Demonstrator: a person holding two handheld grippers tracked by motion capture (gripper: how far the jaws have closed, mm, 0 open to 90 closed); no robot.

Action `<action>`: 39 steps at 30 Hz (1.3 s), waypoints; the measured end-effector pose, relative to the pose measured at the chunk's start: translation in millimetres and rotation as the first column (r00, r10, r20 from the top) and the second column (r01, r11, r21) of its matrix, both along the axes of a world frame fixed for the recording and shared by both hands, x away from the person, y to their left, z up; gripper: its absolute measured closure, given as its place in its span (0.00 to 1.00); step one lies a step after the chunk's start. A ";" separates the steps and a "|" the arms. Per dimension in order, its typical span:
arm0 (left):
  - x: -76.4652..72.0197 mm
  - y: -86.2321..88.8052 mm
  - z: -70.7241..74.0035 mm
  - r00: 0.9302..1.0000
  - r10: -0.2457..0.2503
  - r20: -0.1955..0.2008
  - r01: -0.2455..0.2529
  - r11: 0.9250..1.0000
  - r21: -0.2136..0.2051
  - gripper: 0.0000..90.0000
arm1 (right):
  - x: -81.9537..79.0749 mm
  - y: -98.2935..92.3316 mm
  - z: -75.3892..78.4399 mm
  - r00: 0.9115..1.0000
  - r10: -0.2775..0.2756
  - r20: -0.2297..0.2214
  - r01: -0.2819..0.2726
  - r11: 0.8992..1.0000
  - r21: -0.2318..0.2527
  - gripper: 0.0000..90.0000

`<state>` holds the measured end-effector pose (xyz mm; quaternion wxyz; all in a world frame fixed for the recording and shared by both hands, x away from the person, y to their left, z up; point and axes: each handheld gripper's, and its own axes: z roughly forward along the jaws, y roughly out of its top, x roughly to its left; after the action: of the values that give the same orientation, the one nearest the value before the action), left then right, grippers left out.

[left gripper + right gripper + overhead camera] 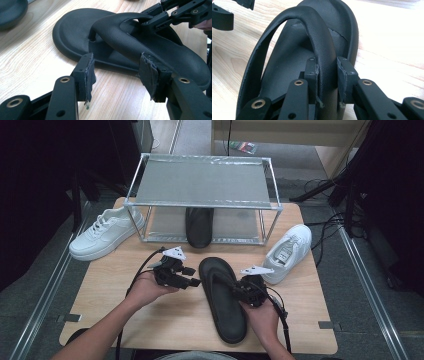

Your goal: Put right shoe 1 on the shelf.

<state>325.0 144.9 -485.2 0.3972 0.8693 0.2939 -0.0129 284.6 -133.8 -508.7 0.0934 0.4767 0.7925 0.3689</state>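
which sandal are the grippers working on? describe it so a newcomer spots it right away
Start at the metal rack at the far side of the wooden table. In front of it, near the table's middle, lies a black thong sandal, its length running toward the person. Unlike the other black sandal tucked under the rack and the two white sneakers at the sides, its strap sits between the right gripper pads.

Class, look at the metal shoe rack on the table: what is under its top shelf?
Under the rack's top shelf lies one black sandal, toe end poking out toward the person. The shelf covers its far end and whatever else sits behind.
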 end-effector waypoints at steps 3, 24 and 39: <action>0.2 1.3 0.1 1.000 -0.011 -0.020 0.011 1.000 -0.017 0.51 | 2.0 -0.4 3.8 1.000 -0.005 -0.005 0.005 1.000 -0.001 0.82; 7.4 25.2 9.6 1.000 0.002 -0.025 -0.002 1.000 -0.004 0.42 | 40.4 -5.5 40.6 0.999 -0.046 -0.003 0.046 0.999 0.025 0.82; 11.2 35.6 16.7 1.000 0.008 -0.026 -0.009 0.999 -0.050 0.42 | 111.6 2.4 41.9 0.979 -0.203 0.030 0.204 0.979 -0.033 0.81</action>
<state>336.2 180.5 -468.5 0.4149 0.8577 0.3023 -0.0297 396.2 -131.4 -466.8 0.1497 0.5483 0.7448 0.3496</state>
